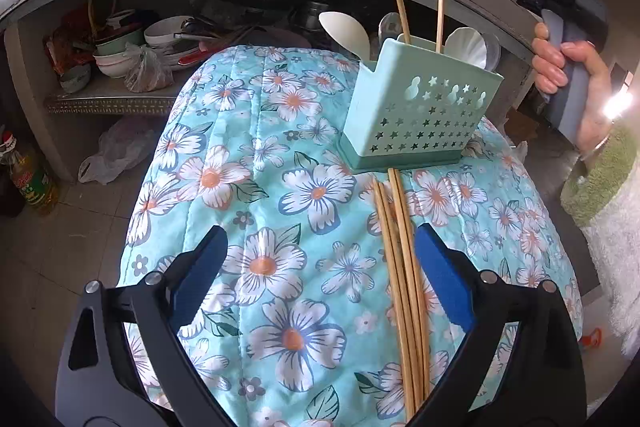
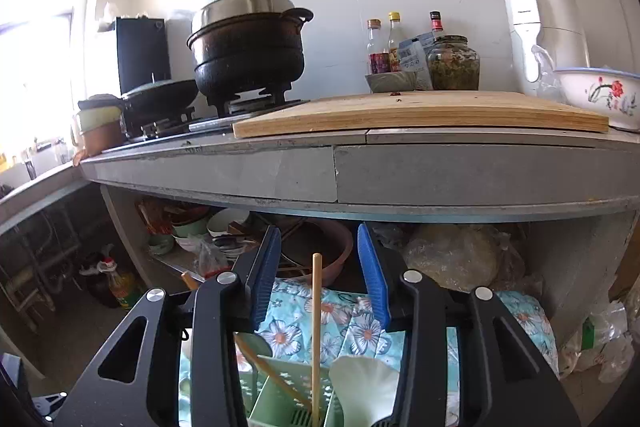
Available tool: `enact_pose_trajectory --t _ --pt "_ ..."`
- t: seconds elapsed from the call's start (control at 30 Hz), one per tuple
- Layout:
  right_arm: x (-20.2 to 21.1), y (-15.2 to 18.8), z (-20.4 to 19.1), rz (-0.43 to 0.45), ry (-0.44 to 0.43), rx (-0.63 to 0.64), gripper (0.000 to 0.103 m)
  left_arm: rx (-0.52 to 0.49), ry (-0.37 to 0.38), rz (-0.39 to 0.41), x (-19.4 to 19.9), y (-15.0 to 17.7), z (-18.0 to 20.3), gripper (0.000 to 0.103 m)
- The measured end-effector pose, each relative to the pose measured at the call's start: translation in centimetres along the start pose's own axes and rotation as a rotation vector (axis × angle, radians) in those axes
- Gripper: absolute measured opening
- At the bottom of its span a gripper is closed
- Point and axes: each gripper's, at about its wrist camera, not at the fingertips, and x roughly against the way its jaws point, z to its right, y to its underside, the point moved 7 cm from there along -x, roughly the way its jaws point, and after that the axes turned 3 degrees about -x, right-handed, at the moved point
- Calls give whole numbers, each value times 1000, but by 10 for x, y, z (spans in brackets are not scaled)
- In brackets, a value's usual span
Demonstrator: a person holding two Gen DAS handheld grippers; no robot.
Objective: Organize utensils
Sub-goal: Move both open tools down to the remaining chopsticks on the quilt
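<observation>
Wooden chopsticks [image 1: 402,287] lie on the flowered cloth [image 1: 280,187] between your left gripper's [image 1: 320,267] wide-apart fingers. Your right gripper [image 2: 318,275] hovers, released, above the green holder [image 1: 420,111], one chopstick [image 2: 316,327] standing loose between.

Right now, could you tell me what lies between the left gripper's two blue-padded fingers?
In the left wrist view, the left gripper stands open over flowered cloth; loose wooden chopsticks lie by its right finger.

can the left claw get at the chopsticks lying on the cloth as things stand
Probably yes. The left claw stands open just above the loose chopsticks, which lie bare on the floral cloth near its right finger, in front of the green utensil holder. Nothing covers them.
</observation>
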Motion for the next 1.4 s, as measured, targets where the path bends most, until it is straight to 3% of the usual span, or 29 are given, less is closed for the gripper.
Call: enact_pose_trajectory --t 0.17,0.3,0.57,0.73,1.0,1.2,1.4 --pt "54 14 10 -25 -48 -110 42 -21 9 2 5 2 9 94" --pt "81 53 16 -133 -118 -218 43 -30 25 7 10 4 13 95" --pt "67 218 0 -602 -230 -492 43 -7 77 3 16 11 15 95" --pt "61 292 -31 -782 -292 -597 40 40 111 -20 16 19 8 95" --pt "54 317 -47 -814 -310 -643 26 83 85 -43 12 34 -8 95" --pt "47 322 -45 -821 -312 -663 14 45 42 -53 9 38 -6 95" --pt "44 323 -42 -813 -340 -702 8 25 28 -63 7 40 -3 95"
